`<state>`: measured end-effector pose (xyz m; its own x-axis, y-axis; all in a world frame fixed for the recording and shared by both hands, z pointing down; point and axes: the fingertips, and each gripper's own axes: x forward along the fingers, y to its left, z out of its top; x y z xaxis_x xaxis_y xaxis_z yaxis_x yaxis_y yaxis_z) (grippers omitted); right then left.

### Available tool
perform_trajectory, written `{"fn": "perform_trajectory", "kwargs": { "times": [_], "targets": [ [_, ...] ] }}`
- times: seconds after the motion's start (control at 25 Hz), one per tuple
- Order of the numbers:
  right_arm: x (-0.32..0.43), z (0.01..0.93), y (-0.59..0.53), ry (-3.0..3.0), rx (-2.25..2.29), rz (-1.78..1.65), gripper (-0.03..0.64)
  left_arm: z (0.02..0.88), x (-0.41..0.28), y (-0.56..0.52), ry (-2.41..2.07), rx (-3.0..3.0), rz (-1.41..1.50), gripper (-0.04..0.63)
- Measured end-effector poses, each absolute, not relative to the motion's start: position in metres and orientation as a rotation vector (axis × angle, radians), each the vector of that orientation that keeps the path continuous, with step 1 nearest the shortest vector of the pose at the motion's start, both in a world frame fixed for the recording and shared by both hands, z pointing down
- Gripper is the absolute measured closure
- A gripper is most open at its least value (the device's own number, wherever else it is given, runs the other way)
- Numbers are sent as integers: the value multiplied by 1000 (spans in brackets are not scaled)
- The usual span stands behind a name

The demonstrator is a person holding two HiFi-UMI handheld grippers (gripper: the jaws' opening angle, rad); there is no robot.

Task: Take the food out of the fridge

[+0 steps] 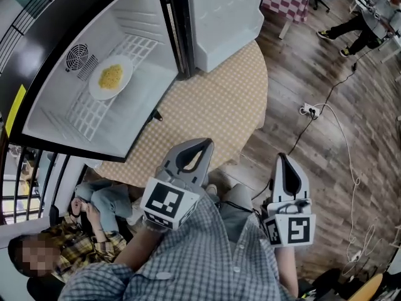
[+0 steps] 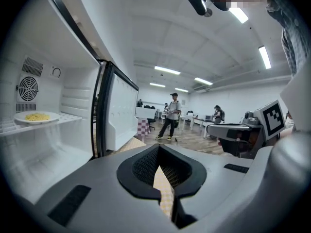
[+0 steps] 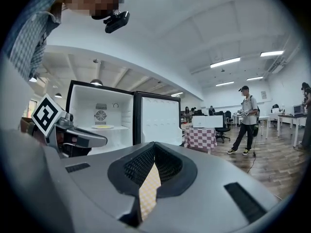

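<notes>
The plate of yellow noodles [image 1: 111,77] is seen on the fridge's wire shelf [image 1: 88,115]. The left gripper [image 1: 202,148] and right gripper [image 1: 285,162] are held closed, empty, well apart from it. Were the jaws left unopened, the plate could be shoved or tipped.

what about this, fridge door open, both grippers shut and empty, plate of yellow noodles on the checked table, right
One slip: the plate of yellow noodles sits on the wire shelf inside the fridge, not the checked table; the head view shows it. The fridge door is open, and the left gripper and right gripper are shut and empty.
</notes>
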<state>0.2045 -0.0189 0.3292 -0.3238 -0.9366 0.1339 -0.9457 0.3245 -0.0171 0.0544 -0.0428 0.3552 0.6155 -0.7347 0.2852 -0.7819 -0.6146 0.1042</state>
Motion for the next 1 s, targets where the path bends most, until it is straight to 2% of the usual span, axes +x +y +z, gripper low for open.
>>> {"fn": "perform_trajectory", "kwargs": {
  "times": [0.48,1.0],
  "targets": [
    [145,339,-107,-2730,1305,131,606,357,-4,-77,-1650,2361,317,589],
    [69,342,-159,-2941,581,139,606,359,-26,-94,-2026,1961,185,589]
  ]
}}
